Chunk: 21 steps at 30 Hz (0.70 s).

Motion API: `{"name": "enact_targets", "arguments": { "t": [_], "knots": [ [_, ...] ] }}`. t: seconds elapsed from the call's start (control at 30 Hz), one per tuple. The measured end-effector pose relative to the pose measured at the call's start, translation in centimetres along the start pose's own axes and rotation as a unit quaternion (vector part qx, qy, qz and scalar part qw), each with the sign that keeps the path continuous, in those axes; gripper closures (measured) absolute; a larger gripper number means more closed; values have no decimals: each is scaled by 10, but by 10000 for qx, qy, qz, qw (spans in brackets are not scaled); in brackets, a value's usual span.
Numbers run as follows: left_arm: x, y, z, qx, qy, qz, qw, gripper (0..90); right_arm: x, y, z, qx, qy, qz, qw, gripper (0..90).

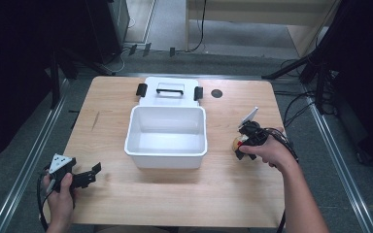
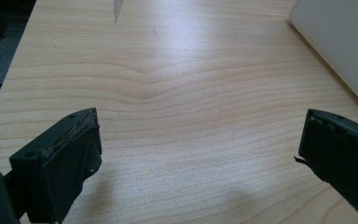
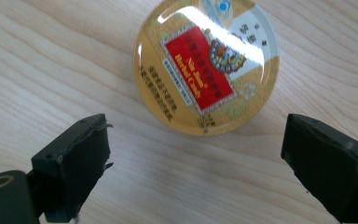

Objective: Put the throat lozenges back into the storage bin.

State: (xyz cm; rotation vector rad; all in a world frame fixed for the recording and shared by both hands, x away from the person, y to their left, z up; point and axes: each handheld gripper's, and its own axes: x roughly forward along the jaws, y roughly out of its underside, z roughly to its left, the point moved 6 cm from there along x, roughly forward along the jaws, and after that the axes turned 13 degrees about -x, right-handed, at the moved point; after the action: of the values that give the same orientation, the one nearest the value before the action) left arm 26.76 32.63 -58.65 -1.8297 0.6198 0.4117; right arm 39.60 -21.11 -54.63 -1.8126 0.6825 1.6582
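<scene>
- The right gripper [image 3: 196,154] hangs over the desk [image 1: 175,194] near its right edge, jaws spread wide and gripping nothing.
- A round candy tin [image 3: 206,65] lies flat on the desk just ahead of those jaws, between their lines but untouched.
- The left gripper [image 2: 200,154] sits near the front left corner, jaws wide apart over bare wood, touching nothing.
- A white bin [image 1: 166,150] stands mid-desk, its lid [image 1: 170,99] behind it toward the far edge.
</scene>
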Motion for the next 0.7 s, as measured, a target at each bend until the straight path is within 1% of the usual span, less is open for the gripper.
{"name": "enact_targets", "arguments": {
  "t": [0.03, 0.07, 0.13, 0.17, 0.27, 0.33, 0.37, 0.53, 0.7],
  "knots": [
    [0, 0, 0, -4, 1, 0, 10000, 0, 1, -2, -1, -14, 5, -13, 10000, 74],
    [0, 0, 0, -13, 5, -3, 10000, 0, 2, -5, -1, 75, -9, 4, 10000, 72],
    [0, 0, 0, -13, 3, -2, 10000, 0, 3, -6, -1, 78, -8, 15, 10000, 67],
    [0, 0, 0, -17, 4, -1, 10000, 0, 4, -7, -1, 135, -9, 52, 9999, 65],
    [0, 0, 0, -20, 5, -1, 10000, 0, 5, -12, -3, 167, 25, 44, 9998, 63],
    [0, 0, 0, -16, 5, 2, 10000, 0, 7, -15, -4, 240, 32, -1, 9997, 63],
    [0, 0, 0, -17, 5, 3, 10000, 0, 9, -17, -5, 313, 33, 15, 9995, 63],
    [0, 0, 0, -23, 6, 1, 10000, 0, 14, -20, -7, 421, 78, 43, 9991, 63],
    [0, 0, 0, -34, 11, 6, 10000, 0, 16, -25, -8, 571, 88, 2, 9983, 86]
  ]
}}
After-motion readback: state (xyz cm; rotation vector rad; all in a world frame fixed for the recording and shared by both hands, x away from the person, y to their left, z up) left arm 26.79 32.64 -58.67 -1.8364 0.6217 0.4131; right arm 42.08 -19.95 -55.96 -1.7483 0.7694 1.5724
